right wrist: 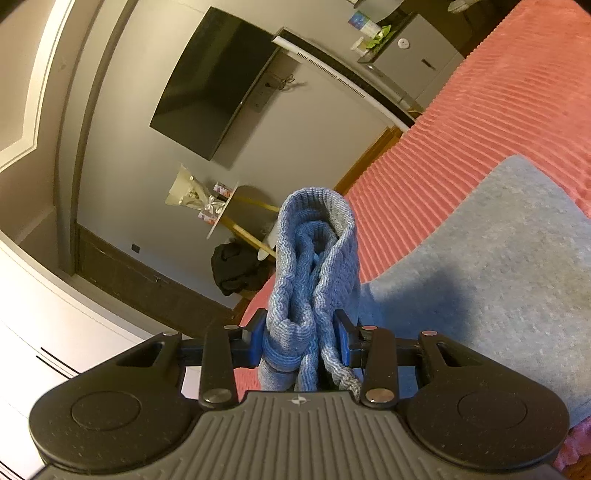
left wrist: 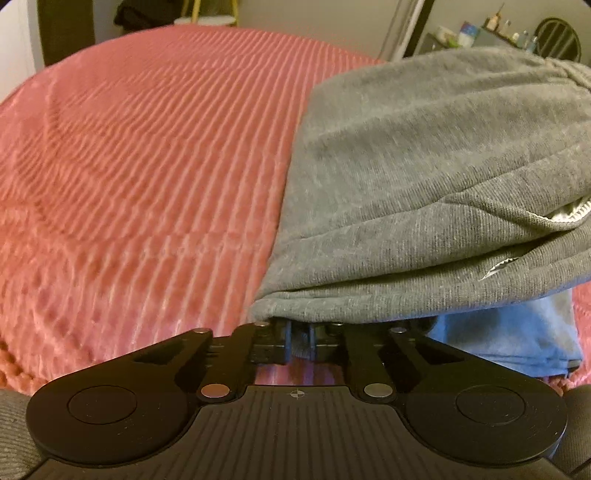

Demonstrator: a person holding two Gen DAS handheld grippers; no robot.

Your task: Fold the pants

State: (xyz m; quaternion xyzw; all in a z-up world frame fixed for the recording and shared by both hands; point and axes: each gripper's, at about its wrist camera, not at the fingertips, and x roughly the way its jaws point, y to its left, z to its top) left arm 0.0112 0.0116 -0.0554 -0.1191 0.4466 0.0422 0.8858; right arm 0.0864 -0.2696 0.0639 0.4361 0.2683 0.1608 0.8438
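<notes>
The grey pants [left wrist: 436, 177] lie on the pink ribbed bedspread [left wrist: 147, 166], folded over on the right side of the left wrist view. My left gripper [left wrist: 300, 341] is shut on the near edge of the pants; the fabric drapes over and hides its fingertips. In the right wrist view my right gripper [right wrist: 301, 343] is shut on the bunched ribbed cuff [right wrist: 314, 258], which stands up between the blue pads [right wrist: 345, 341]. The rest of the pants [right wrist: 498, 277] spreads flat on the bedspread [right wrist: 480, 122] to the right.
The bed's far edge meets a wall with a dark TV [right wrist: 214, 96] and a small round table [right wrist: 225, 210]. A dark bag [right wrist: 236, 269] sits on the floor beside the bed. A shelf with bottles [left wrist: 506, 33] stands at the back right.
</notes>
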